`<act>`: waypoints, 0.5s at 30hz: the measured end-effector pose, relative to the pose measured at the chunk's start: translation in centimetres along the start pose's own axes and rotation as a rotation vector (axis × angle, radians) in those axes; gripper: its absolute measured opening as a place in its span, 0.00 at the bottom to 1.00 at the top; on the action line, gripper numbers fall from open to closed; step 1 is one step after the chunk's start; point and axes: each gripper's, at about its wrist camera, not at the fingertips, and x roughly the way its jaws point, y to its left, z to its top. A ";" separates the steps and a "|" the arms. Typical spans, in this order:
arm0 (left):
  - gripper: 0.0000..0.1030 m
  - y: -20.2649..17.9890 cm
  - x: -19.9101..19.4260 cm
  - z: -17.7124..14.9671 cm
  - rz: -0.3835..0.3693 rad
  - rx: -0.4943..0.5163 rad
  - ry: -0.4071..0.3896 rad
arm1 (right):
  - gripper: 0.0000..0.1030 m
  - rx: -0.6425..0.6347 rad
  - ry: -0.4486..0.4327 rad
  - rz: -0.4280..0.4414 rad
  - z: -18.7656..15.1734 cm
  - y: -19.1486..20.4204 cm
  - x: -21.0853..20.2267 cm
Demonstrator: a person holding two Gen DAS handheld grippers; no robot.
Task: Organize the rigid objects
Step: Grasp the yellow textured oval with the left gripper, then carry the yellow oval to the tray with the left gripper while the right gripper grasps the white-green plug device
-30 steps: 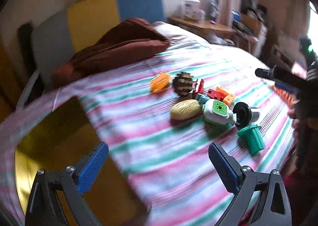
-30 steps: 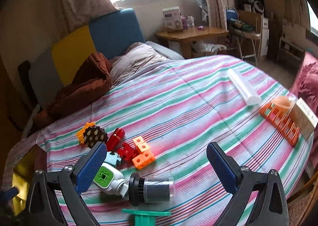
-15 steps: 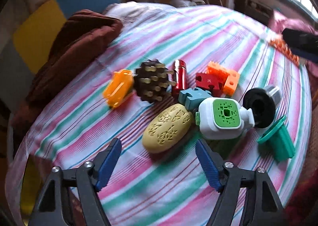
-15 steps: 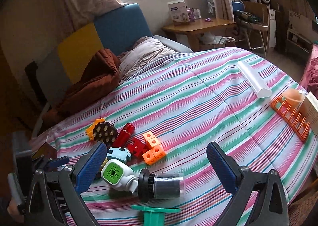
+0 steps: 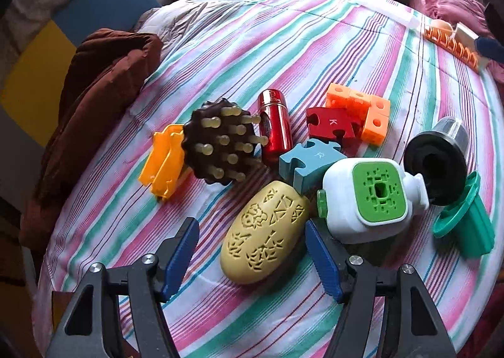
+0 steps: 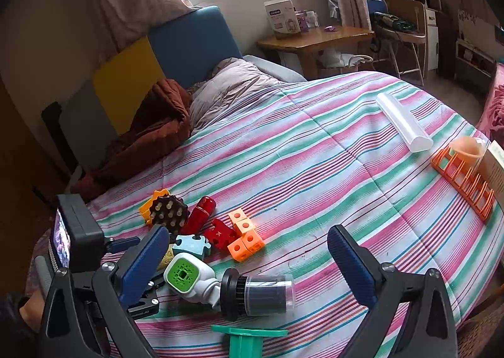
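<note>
Striped bed (image 5: 315, 43) | yellow oval (image 5: 264, 235) lies between my closing left jaws (image 5: 250, 252), pads not yet touching | rigid, light, smooth: grip across narrow sides | right jaws (image 6: 249, 258) open, empty

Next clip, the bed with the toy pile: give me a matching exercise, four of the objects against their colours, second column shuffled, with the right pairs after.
Objects:
1. oval carved piece
2. puzzle piece marked K
3. puzzle piece marked R
4. linked cubes

Colours:
A. orange
B. blue
C. yellow
D. red

Pairs: 1-C, 2-D, 3-B, 4-A
</note>
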 end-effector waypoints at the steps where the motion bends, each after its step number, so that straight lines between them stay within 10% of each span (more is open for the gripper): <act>1: 0.69 0.0 0.3 0.1 0.002 0.004 0.004 | 0.99 0.001 0.001 0.000 0.0 0.0 0.0; 5: 0.44 -0.1 1.2 0.2 -0.017 -0.020 0.021 | 0.99 0.004 0.004 -0.005 0.0 -0.2 0.1; 15: 0.43 -0.5 -1.4 -3.2 -0.024 -0.197 -0.028 | 0.98 0.029 0.036 -0.001 0.1 -0.8 0.8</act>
